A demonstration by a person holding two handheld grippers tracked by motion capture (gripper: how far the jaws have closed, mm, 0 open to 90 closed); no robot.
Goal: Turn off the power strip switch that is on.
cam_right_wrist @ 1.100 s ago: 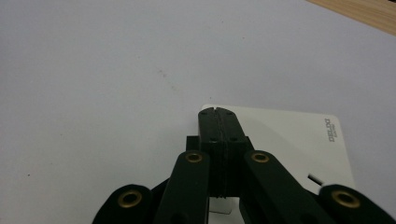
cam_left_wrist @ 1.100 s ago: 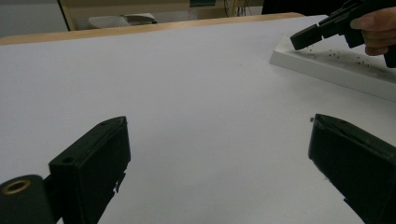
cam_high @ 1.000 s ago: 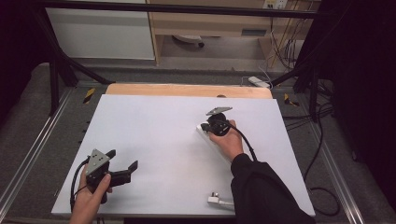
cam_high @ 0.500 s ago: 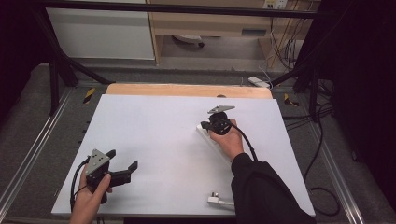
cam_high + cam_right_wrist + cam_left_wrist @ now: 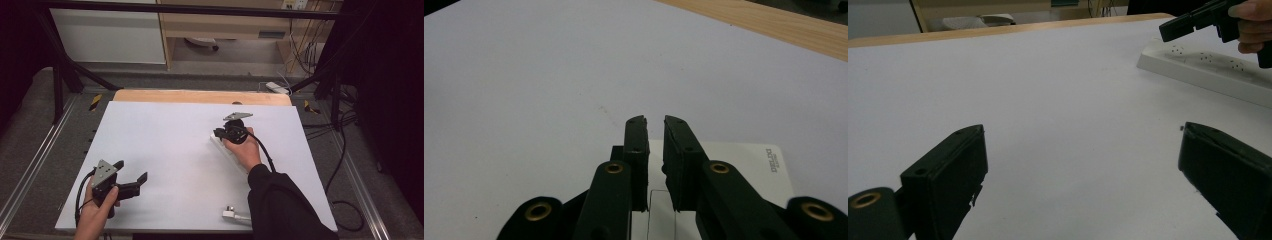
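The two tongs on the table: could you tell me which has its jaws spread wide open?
The left tongs, near the table's front left; the right tongs over the white power strip are nearly closed.

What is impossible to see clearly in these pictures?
- Power strip: right hand covers most of it in the high view; its far end is cut off in the left gripper view.
- Right gripper: whether its nearly closed jaws touch the strip.
- White plug: too small to identify surely.

Smooth matt white table top (image 5: 165,145), bare wood strip (image 5: 200,96) along its far edge, smooth white plastic power strip (image 5: 1208,67), matt black plastic left gripper (image 5: 1083,175) and right gripper (image 5: 655,121), brass-coloured metal screw rings (image 5: 614,168)
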